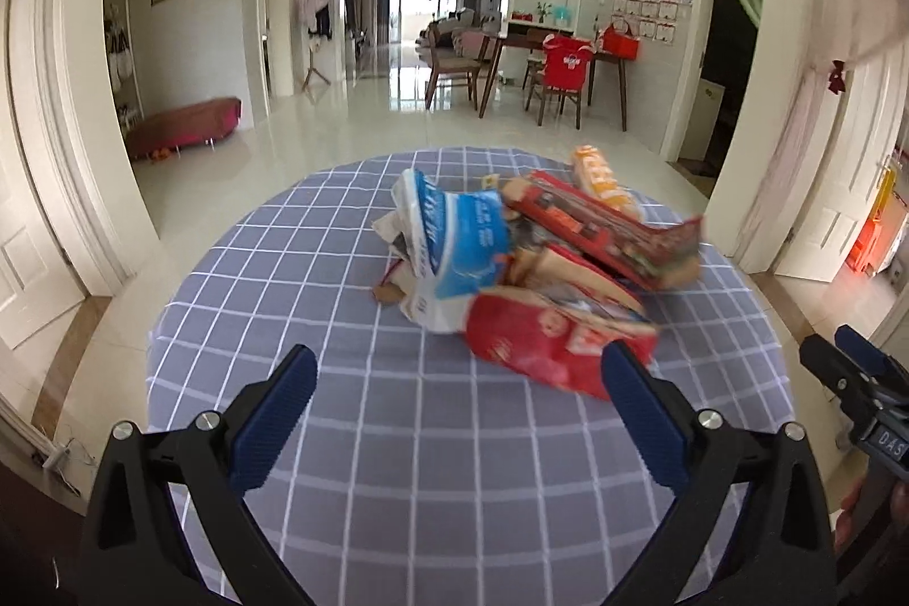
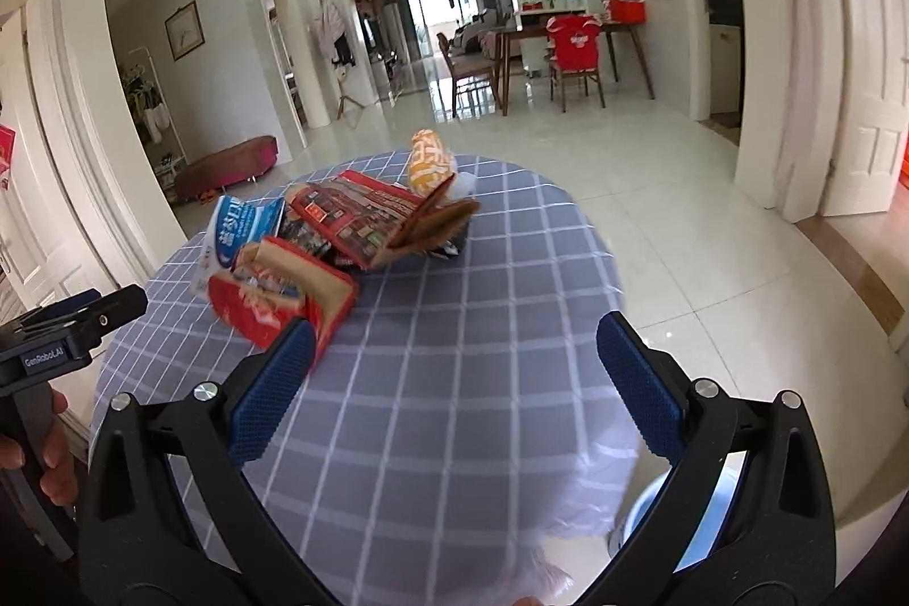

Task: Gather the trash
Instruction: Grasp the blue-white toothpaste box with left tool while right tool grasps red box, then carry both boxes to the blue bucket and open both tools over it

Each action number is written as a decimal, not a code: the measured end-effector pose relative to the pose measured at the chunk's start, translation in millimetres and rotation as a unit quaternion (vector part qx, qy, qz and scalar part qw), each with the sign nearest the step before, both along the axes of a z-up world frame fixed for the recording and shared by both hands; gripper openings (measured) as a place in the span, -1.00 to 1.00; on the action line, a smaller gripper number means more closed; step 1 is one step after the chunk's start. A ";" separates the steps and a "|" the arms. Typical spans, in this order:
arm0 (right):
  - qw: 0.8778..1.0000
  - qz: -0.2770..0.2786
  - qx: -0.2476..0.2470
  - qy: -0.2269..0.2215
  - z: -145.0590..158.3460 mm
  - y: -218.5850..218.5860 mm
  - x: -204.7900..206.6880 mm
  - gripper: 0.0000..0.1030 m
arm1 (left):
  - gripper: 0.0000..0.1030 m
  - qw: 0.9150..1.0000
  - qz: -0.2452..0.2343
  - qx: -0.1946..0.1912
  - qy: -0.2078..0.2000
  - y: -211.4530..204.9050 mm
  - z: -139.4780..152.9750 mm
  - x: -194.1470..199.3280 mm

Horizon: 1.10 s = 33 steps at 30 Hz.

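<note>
Left hand-held gripper (image 1: pixel 457 373) spread wide, empty | right hand-held gripper (image 2: pixel 454 350) likewise | wrapper pile (image 1: pixel 534 265) on checked tablecloth (image 1: pixel 397 435)

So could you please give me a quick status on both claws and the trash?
Left claw open, empty. Right claw open, empty. Trash pile untouched on checked tablecloth. Nothing in the way.

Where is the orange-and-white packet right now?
At the pile's far end in both views: the orange-and-white packet lies on the checked tablecloth, just behind the red printed box.
</note>
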State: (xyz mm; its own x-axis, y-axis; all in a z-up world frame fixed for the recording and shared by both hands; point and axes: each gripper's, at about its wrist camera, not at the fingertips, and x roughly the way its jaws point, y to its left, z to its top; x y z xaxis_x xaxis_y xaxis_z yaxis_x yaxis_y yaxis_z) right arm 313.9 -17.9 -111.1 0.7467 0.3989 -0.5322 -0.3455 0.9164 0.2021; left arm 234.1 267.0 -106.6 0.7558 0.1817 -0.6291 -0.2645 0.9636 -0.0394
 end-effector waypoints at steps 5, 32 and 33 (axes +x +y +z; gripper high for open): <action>0.999 0.005 0.032 0.043 -9.9 20.5 44.7 0.88 | 0.46 0.999 -0.017 -0.040 0.024 21.9 -19.0 46.2; 0.987 0.005 0.153 0.046 2.4 28.1 101.5 -0.81 | -0.86 0.995 0.025 -0.042 -0.091 43.0 37.1 48.9; 0.987 0.004 0.157 0.037 8.1 24.5 97.4 -0.81 | -0.86 0.994 0.021 -0.041 -0.100 38.7 45.6 42.8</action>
